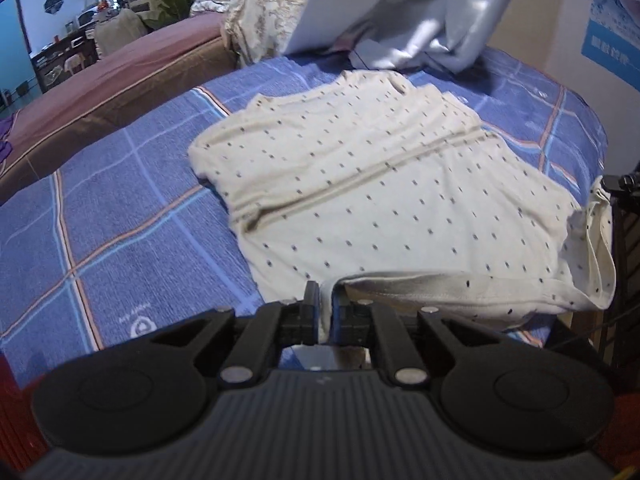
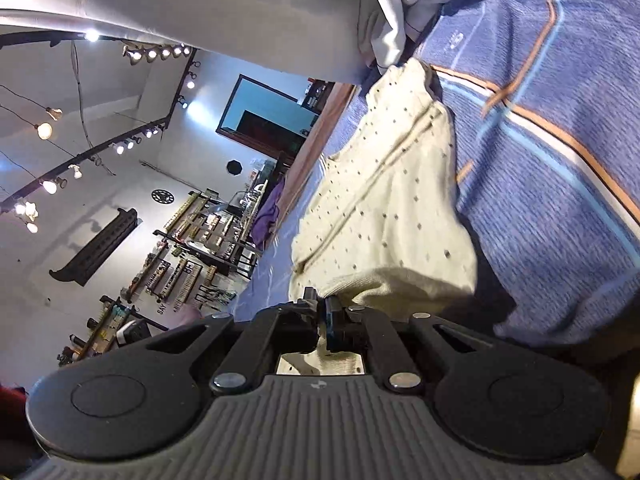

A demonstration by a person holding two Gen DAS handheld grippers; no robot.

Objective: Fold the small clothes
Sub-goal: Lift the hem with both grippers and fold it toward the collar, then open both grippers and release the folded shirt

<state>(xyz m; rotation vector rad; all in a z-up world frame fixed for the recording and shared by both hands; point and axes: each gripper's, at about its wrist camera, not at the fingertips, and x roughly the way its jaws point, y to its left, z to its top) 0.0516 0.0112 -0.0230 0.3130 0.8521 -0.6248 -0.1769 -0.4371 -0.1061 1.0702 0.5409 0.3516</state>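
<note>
Cream dotted garment lies on the blue checked bed; left hand-held gripper and right hand-held gripper each pinch its near hem, with open bedspread to the left.

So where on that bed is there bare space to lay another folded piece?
Left of the dotted cream shirt, the blue checked bedspread lies bare up to the maroon blanket. The far end is crowded by grey fabric and a floral quilt.
</note>
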